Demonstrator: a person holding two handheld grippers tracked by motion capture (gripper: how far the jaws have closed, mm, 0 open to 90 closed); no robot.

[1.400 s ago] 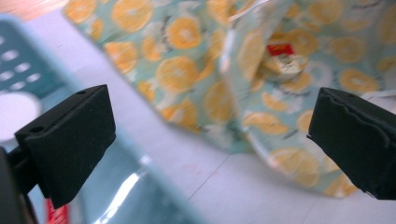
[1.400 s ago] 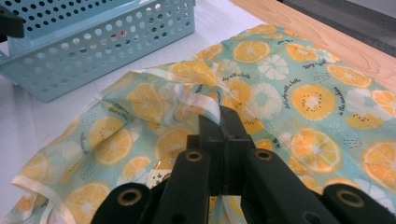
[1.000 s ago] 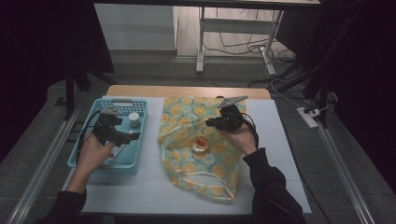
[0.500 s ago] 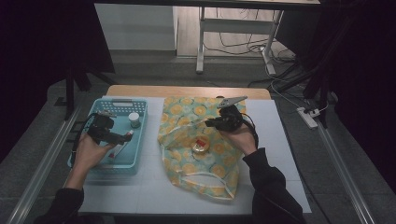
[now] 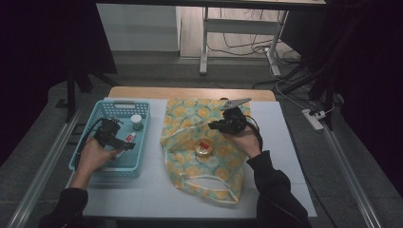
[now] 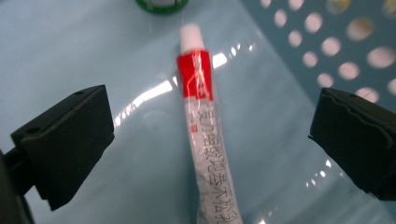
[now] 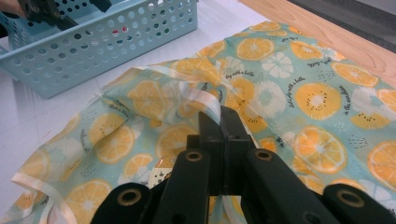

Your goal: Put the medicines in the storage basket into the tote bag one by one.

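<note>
A white tube with a red band (image 6: 205, 140) lies on the floor of the light blue basket (image 5: 90, 166). My left gripper (image 6: 212, 126) hangs just over it, open, with one jaw on each side and neither touching. From the high view that gripper (image 5: 122, 142) is low inside the basket, over the tube (image 5: 128, 140). The fruit-print cloth bag (image 5: 190, 118) lies in the table's middle. My right gripper (image 7: 224, 126) is shut on the bag's white edge strap (image 7: 205, 100) and holds the mouth raised. A round tin (image 5: 204, 149) sits in the bag's opening.
A small green-lidded jar (image 5: 137, 122) stands at the far end of the basket, just past the tube. The perforated basket wall (image 6: 355, 42) runs close by the left gripper's right jaw. The bag's white handle loop (image 5: 209, 183) lies toward the near table edge.
My left gripper has sunk lower into the basket and come over the tube. The right gripper and the bag have stayed put.
</note>
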